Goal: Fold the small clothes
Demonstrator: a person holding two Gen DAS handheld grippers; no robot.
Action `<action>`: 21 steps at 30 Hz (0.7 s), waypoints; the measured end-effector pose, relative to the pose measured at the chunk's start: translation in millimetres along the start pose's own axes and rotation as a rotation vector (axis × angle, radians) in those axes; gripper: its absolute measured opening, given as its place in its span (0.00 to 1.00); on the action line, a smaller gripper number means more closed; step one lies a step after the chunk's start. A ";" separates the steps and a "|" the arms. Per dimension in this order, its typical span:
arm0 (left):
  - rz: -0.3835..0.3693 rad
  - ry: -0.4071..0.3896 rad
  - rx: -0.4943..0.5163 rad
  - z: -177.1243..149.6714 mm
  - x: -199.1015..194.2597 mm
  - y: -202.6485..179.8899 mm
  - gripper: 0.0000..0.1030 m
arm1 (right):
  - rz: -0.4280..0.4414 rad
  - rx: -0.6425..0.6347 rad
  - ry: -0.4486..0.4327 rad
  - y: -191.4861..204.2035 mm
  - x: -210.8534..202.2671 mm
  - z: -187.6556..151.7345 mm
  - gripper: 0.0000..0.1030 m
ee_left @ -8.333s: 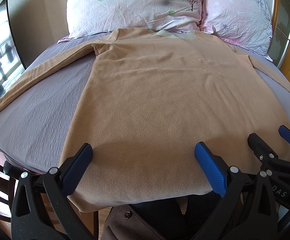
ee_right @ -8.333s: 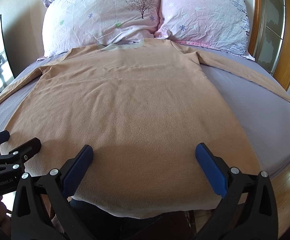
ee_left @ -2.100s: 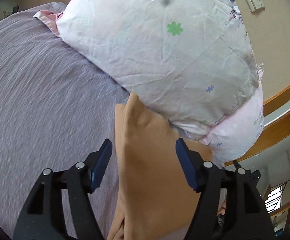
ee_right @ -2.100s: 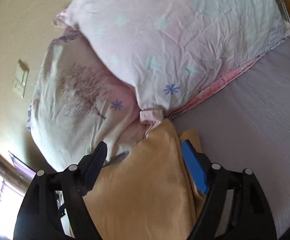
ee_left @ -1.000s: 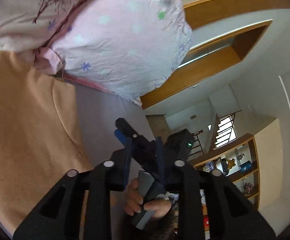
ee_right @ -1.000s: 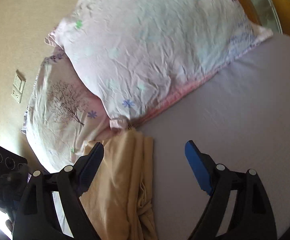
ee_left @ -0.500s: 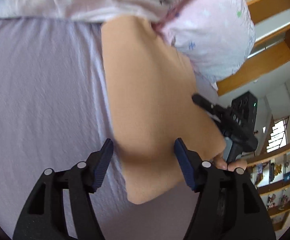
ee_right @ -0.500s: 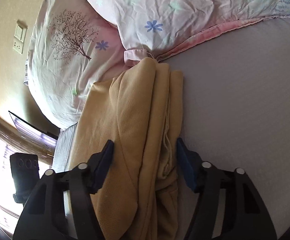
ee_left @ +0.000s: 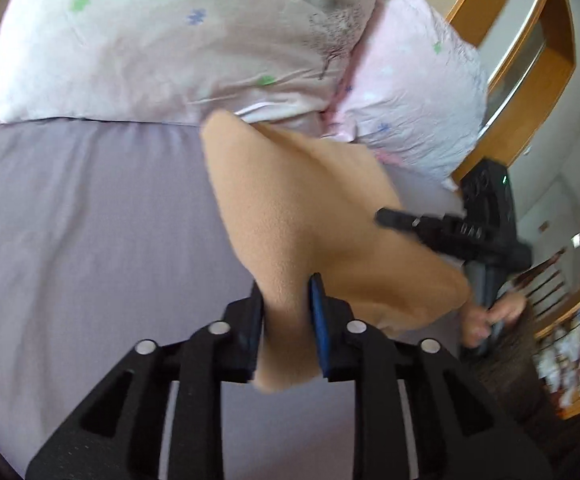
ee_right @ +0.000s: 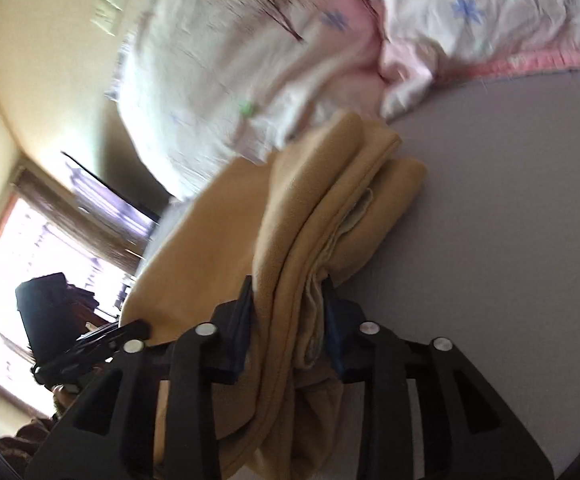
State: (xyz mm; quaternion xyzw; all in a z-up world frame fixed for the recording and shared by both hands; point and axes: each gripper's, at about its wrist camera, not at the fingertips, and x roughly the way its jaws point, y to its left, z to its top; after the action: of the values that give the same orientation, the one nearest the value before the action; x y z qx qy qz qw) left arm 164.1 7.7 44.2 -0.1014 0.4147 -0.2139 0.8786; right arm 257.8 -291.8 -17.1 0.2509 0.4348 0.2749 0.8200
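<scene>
The tan fleece shirt lies folded into a narrow stack on the grey bedsheet, its far end against the pillows. My left gripper is shut on the shirt's near left corner and lifts it. My right gripper is shut on the layered right edge of the shirt, where several folded layers show. The right gripper also shows in the left wrist view, at the shirt's right side. The left gripper shows in the right wrist view.
Two floral pillows lean at the head of the bed, touching the shirt's far end. A wooden headboard stands at the right. A window and a dark screen lie to the left. Bare sheet spreads on both sides.
Both grippers were open around the folded shirt's near edge half a second ago; now both have shut on it and the near end is lifted off the sheet.
</scene>
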 end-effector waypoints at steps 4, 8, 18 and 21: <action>0.064 -0.085 0.064 -10.6 -15.4 0.8 0.47 | -0.083 0.017 -0.210 3.0 -34.8 6.8 0.55; 0.023 -0.105 0.088 -11.8 -26.0 -2.6 0.50 | -0.101 -0.010 -0.174 21.2 -16.8 13.6 0.49; 0.017 -0.124 0.065 -28.4 -45.7 6.0 0.55 | -0.227 0.075 -0.170 14.3 -21.2 6.1 0.09; 0.001 -0.129 0.057 -33.4 -52.6 9.8 0.59 | -0.119 0.046 -0.238 41.4 -54.8 -12.3 0.12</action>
State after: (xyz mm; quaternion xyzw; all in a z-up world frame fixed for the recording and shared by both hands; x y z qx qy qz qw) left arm 111.6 40.5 55.5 -0.0896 0.3513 -0.2181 0.9061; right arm 211.9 -296.4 35.3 0.2742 0.3547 0.1840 0.8747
